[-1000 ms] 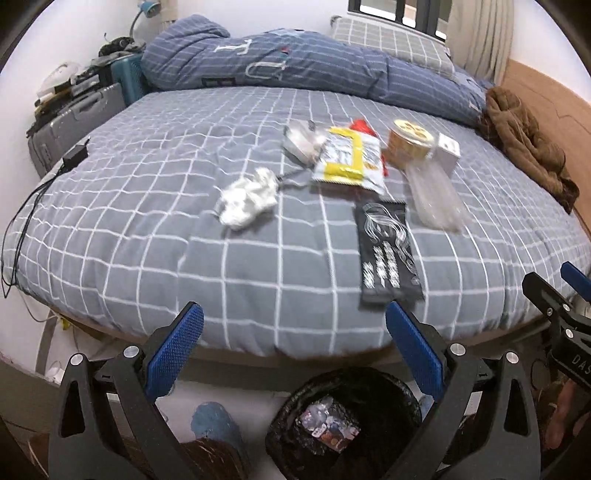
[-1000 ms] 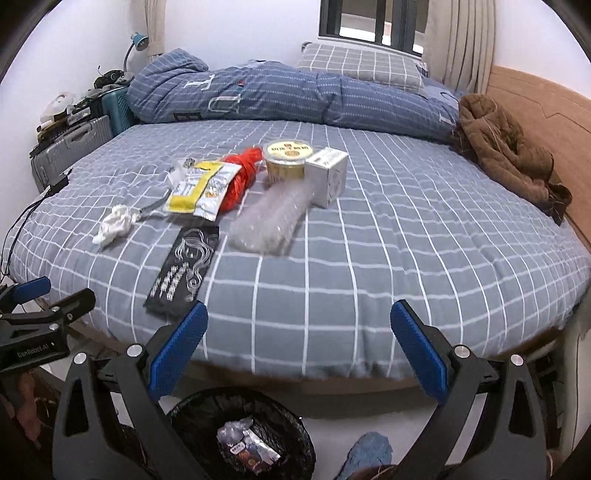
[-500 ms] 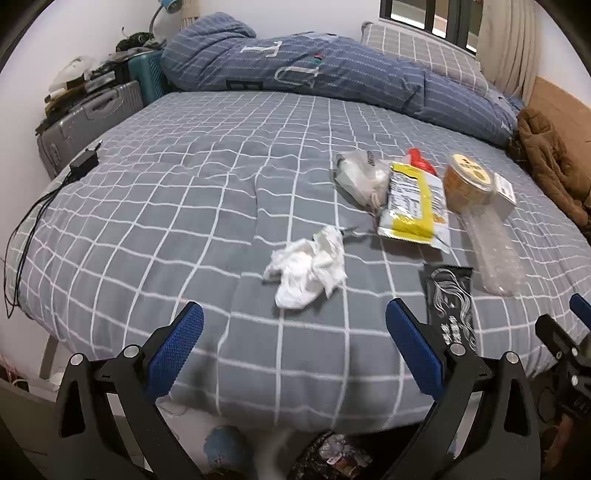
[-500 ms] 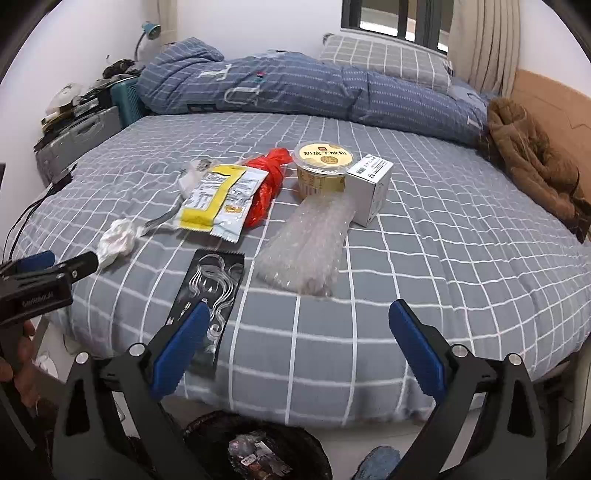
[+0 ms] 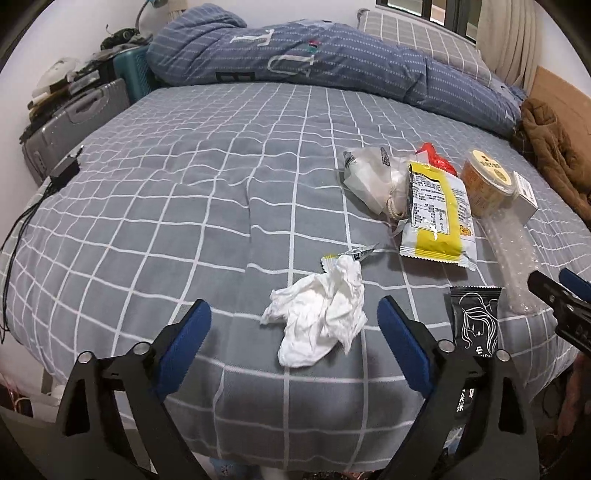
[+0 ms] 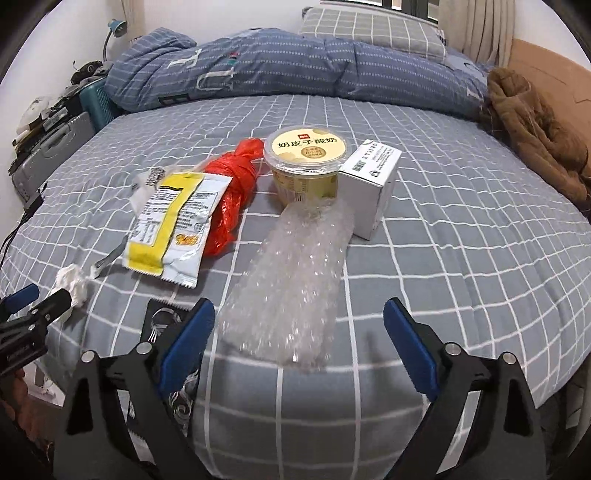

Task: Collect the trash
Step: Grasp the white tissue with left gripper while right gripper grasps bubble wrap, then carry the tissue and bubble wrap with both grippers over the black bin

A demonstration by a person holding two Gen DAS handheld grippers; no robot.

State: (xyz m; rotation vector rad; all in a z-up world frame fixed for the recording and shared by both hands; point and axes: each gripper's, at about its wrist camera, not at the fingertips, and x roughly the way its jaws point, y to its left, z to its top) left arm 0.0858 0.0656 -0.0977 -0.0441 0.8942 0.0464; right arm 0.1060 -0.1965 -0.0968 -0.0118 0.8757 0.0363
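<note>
A crumpled white tissue (image 5: pixel 321 314) lies near the bed's front edge. My left gripper (image 5: pixel 293 306) hangs just before it; its jaws are closing, and the blue pads (image 5: pixel 188 332) stand clear of the tissue. A strip of bubble wrap (image 6: pixel 291 266) has its near end between the jaws of my right gripper (image 6: pixel 299 306), which are also closing without touching it. Around them lie a yellow snack packet (image 6: pixel 170 229), a red plastic bag (image 6: pixel 232 199), a yogurt cup (image 6: pixel 304 166), a white box (image 6: pixel 369 192), a black wrapper (image 5: pixel 474 321) and a clear bag (image 5: pixel 369 177).
A rolled blue duvet (image 5: pixel 314 62) and a pillow (image 6: pixel 369 29) lie across the far side of the bed. A brown coat (image 6: pixel 535 125) is heaped at the right. A grey suitcase (image 5: pixel 74 122) stands left of the bed, and a charger with its cable (image 5: pixel 62 173) lies on the left edge.
Both grippers have moved forward over the bed, so the black bin on the floor has dropped out of view. The tissue and the bubble wrap look nearer. Both pairs of jaws have narrowed slightly.
</note>
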